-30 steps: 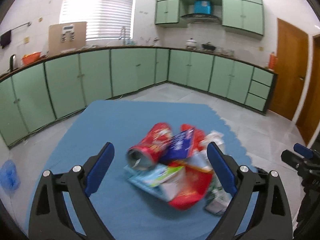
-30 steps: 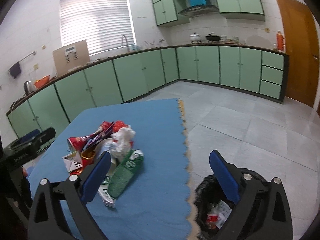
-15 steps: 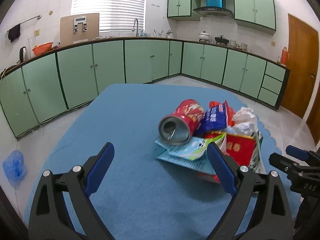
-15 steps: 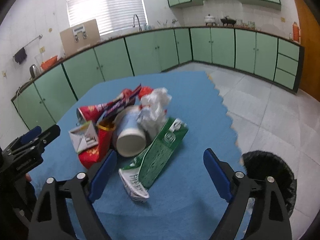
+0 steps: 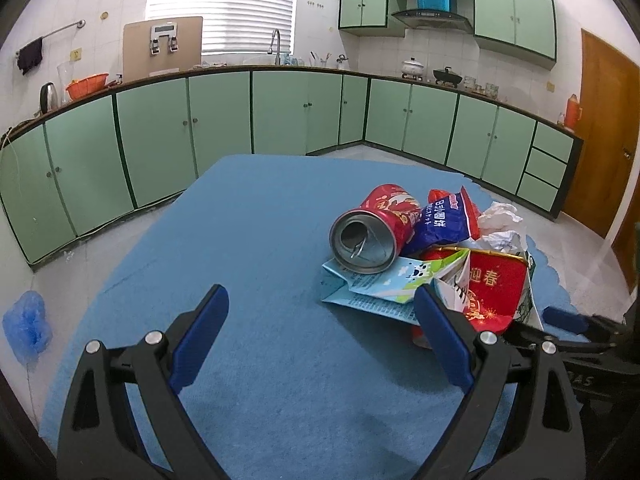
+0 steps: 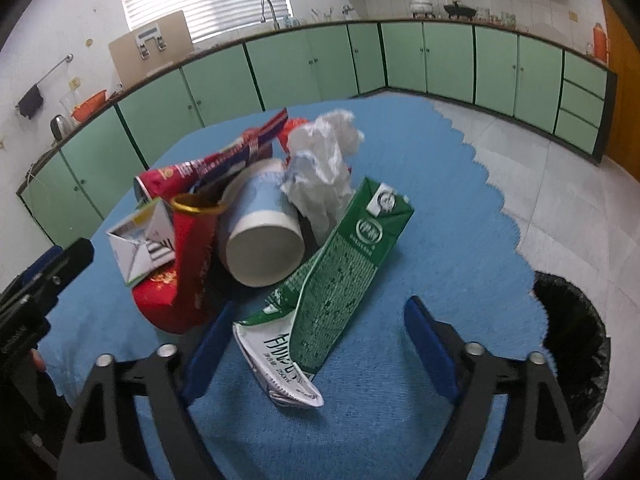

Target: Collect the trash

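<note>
A pile of trash lies on a blue table (image 5: 256, 216). In the left wrist view it holds a red can (image 5: 376, 228), a blue snack bag (image 5: 444, 220), a light blue carton (image 5: 376, 284), a red packet (image 5: 492, 288) and crumpled white paper (image 5: 500, 224). My left gripper (image 5: 320, 312) is open and empty, short of the pile. In the right wrist view a flattened green carton (image 6: 344, 264) lies nearest, with a paper cup (image 6: 260, 236), white paper (image 6: 324, 160) and a red packet (image 6: 184, 268) behind. My right gripper (image 6: 316, 332) is open, its fingers either side of the carton's near end.
A bin lined with a black bag (image 6: 572, 340) stands on the floor right of the table. Green kitchen cabinets (image 5: 224, 120) run along the far walls. A blue bag (image 5: 26, 328) lies on the floor at left. The left gripper also shows in the right wrist view (image 6: 44, 276).
My right gripper has swung left from over the bin and closed in on the green carton. My left gripper has drawn back and left from the pile.
</note>
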`<state>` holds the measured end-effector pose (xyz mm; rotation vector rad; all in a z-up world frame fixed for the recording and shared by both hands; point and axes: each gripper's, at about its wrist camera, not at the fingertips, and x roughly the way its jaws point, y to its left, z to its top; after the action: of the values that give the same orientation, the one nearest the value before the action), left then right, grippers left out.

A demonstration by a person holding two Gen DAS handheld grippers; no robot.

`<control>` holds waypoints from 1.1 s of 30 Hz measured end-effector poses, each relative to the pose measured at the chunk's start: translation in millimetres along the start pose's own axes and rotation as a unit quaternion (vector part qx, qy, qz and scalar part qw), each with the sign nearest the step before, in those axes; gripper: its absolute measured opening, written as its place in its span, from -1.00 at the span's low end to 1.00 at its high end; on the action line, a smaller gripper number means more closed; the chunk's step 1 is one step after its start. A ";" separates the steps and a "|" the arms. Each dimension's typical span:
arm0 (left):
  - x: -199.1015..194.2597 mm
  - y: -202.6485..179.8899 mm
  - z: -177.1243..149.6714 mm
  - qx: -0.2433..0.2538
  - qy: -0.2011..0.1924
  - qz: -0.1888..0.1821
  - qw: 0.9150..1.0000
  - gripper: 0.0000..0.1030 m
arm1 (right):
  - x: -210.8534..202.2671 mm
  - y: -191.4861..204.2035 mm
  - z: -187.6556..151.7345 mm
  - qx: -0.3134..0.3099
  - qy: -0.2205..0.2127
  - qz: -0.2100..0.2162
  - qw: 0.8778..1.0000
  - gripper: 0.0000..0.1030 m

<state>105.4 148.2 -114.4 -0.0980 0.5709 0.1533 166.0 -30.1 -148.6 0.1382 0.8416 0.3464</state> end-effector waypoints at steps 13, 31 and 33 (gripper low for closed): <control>5.5 -6.7 0.1 0.000 0.005 -0.006 1.000 0.76 | -19.3 -11.1 0.9 -0.069 0.026 -0.038 0.997 -0.08; 6.7 -14.7 5.2 0.007 0.003 -0.015 1.000 0.76 | 3.6 -48.5 23.7 0.048 0.059 0.023 0.997 -0.15; 8.1 -15.8 6.7 0.009 0.003 -0.017 1.000 0.76 | 3.2 -45.4 22.1 0.044 0.058 0.021 0.997 -0.19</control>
<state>118.4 134.5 -112.4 -0.0908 0.5767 0.1141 195.6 -71.1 -147.8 0.2197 0.9701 0.3590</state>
